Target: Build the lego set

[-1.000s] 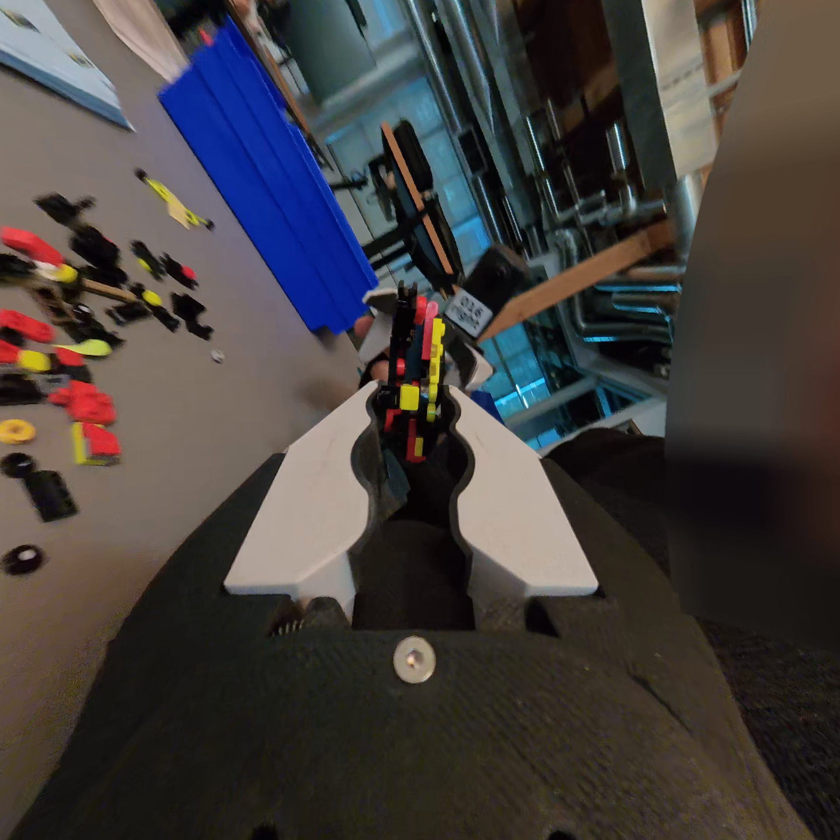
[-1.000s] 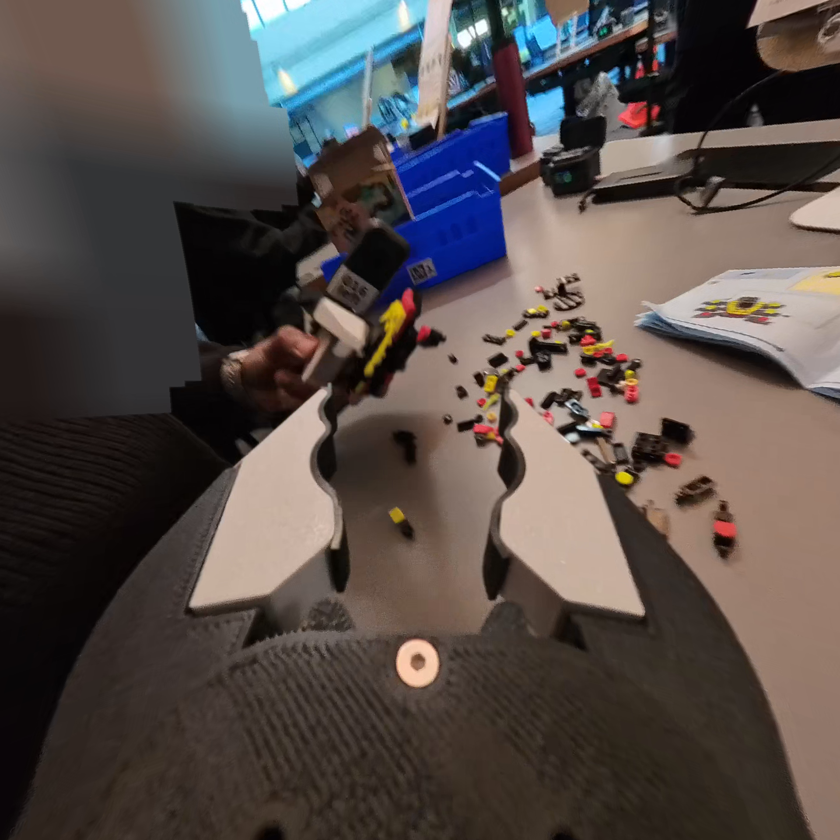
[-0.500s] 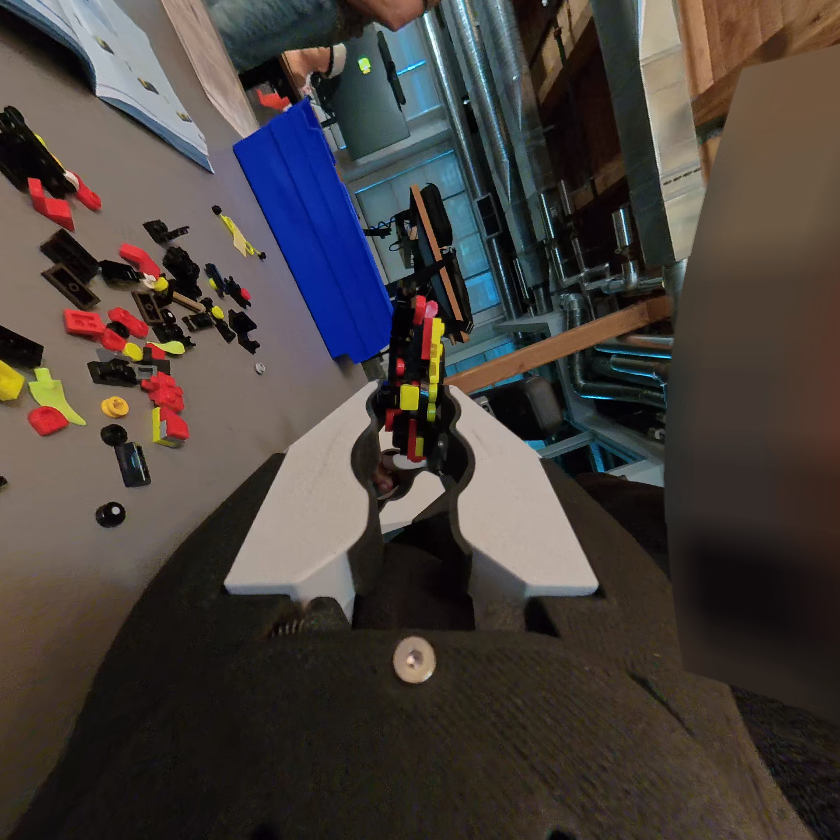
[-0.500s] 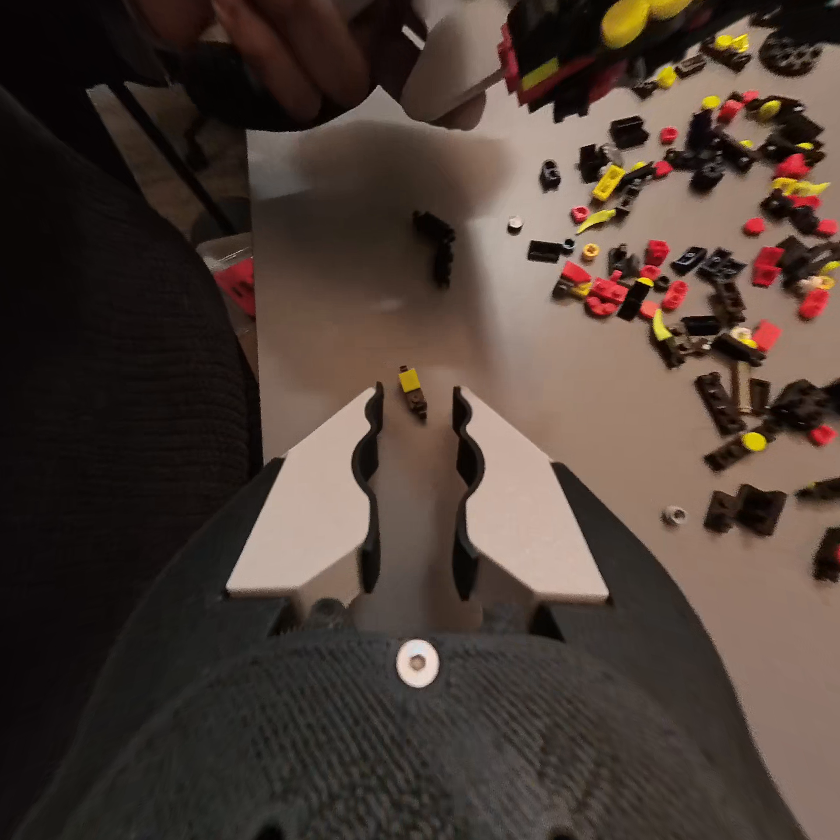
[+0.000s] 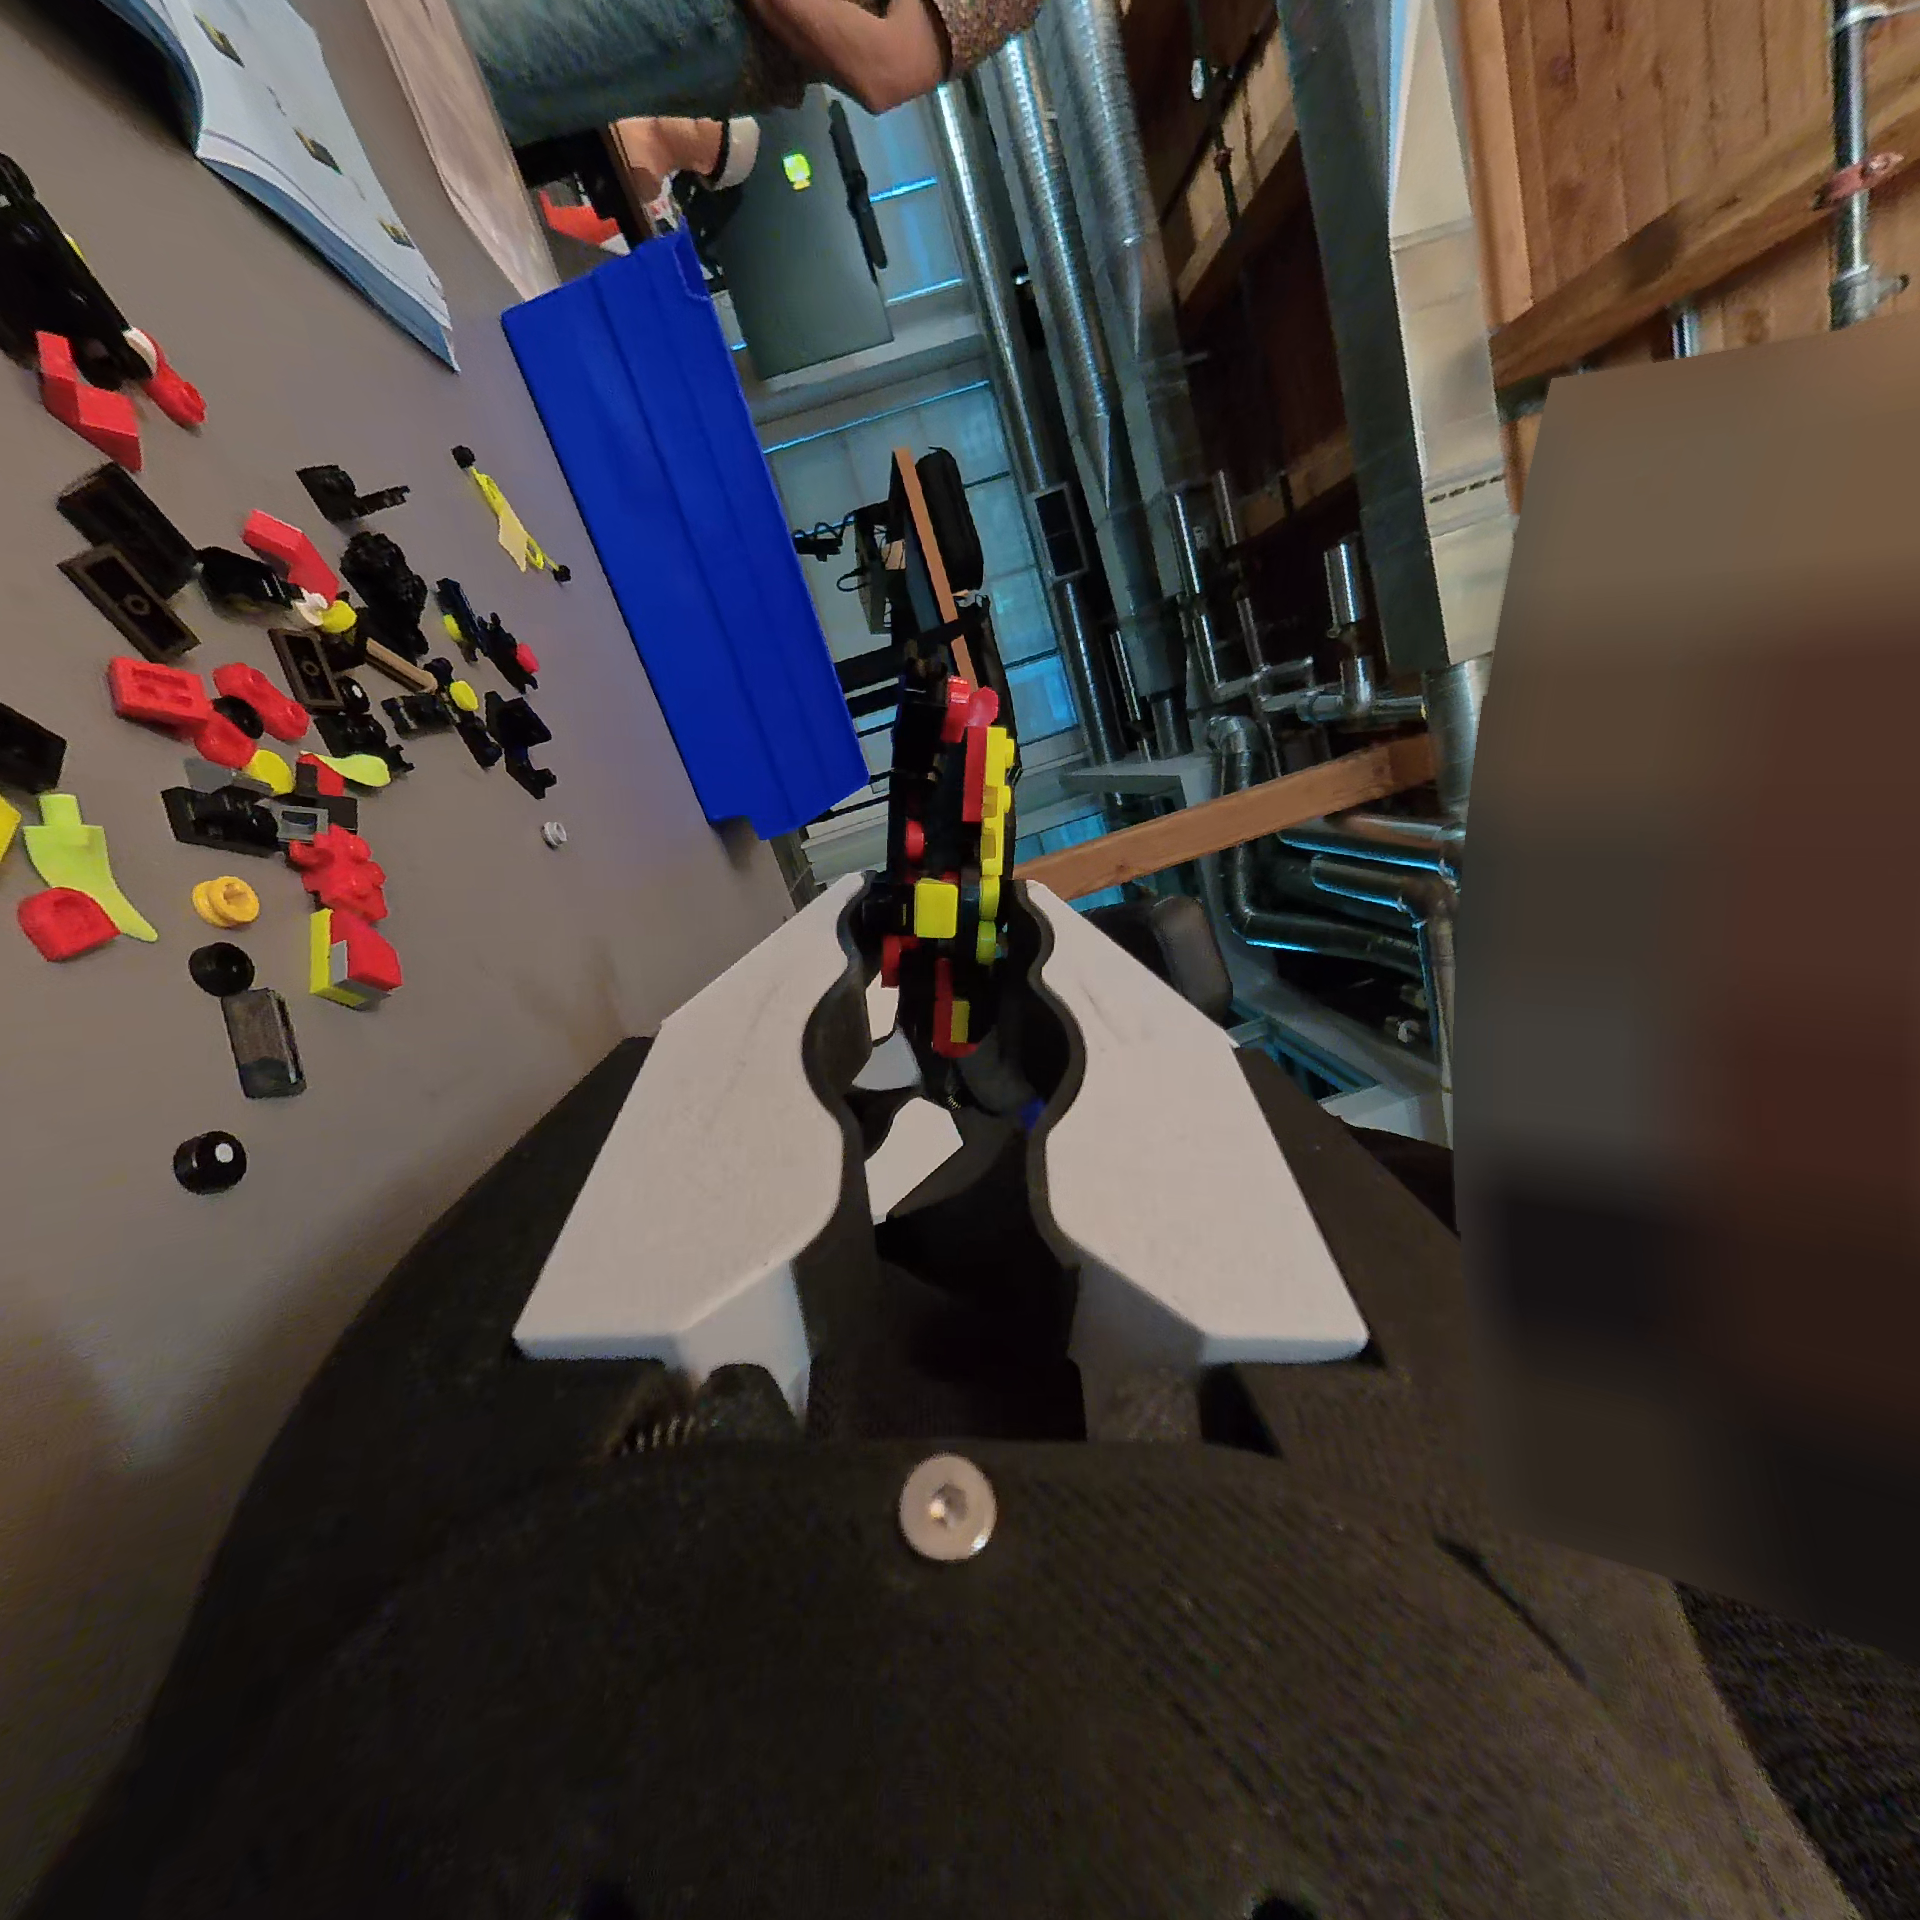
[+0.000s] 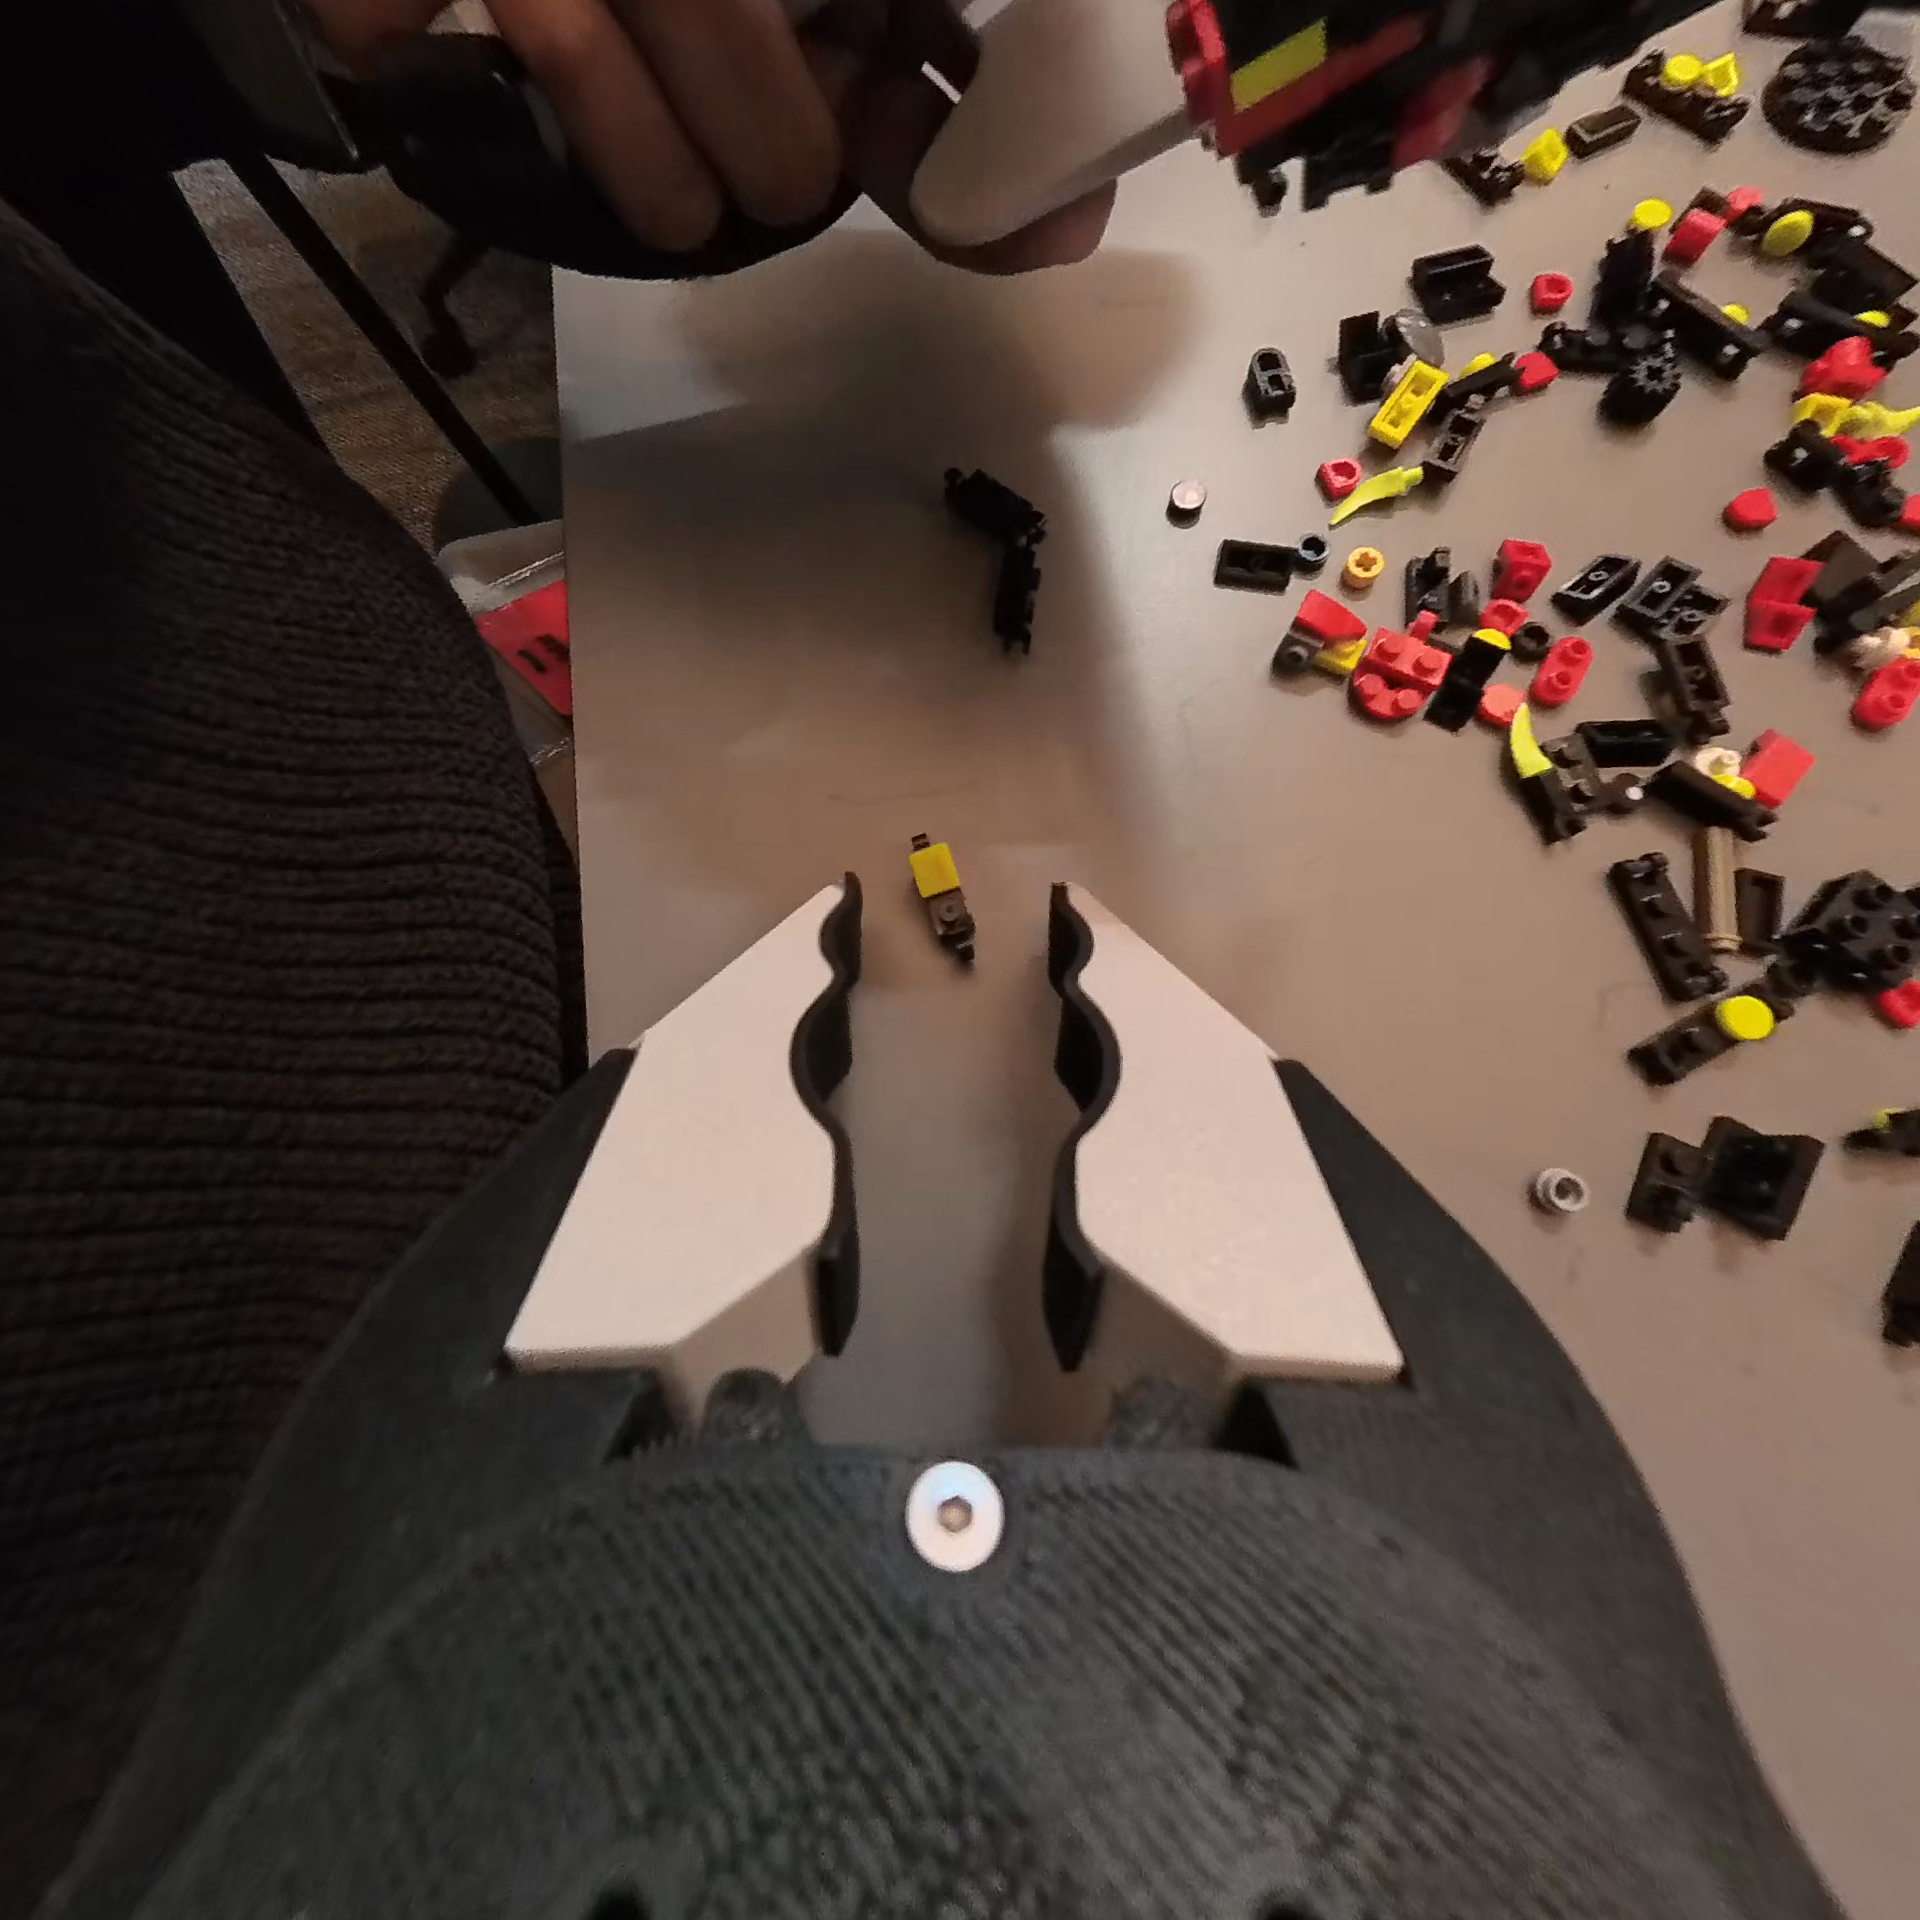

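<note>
My left gripper is shut on a part-built black, red and yellow lego model and holds it up above the grey table. The model also shows at the top of the right wrist view, held by the left gripper's white finger. My right gripper is open and points down at the table. A small yellow and black piece lies on the table between its fingertips, untouched. A black angled piece lies farther ahead.
Several loose red, black and yellow lego pieces are scattered on the table; they also show in the left wrist view. A blue bin and an instruction booklet lie farther back. The table's edge runs on the left. The grippers' ends are close to 12 cm from one another.
My right gripper has tipped down over the table, narrowed its opening and come close over the small yellow and black piece. My left gripper has kept hold of the model and shifted slightly.
</note>
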`<act>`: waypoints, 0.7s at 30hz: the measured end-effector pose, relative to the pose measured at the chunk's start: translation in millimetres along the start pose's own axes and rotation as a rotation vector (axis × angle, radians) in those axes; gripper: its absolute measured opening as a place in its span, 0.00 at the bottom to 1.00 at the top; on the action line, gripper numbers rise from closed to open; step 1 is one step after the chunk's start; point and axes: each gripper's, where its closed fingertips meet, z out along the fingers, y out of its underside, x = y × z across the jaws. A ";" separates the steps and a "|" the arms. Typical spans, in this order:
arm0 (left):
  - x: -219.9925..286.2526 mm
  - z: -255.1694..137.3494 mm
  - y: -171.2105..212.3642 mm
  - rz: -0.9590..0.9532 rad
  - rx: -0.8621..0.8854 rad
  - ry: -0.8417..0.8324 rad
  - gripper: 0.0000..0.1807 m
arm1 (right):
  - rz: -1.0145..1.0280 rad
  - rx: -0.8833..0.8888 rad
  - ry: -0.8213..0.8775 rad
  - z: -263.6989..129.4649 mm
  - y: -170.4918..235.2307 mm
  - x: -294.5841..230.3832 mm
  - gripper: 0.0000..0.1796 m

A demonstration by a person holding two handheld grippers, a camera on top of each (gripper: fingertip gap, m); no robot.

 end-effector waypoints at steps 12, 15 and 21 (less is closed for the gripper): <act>-0.3 -0.8 -0.6 -0.010 0.003 0.002 0.11 | 0.009 -0.016 0.011 -4.5 5.3 4.8 0.19; -1.8 -0.1 -3.0 -0.008 0.009 -0.004 0.11 | 0.010 -0.006 0.010 -4.5 3.5 5.7 0.19; -1.1 -2.2 -3.6 0.016 0.008 -0.019 0.12 | 0.018 -0.021 0.013 -3.7 6.5 7.2 0.19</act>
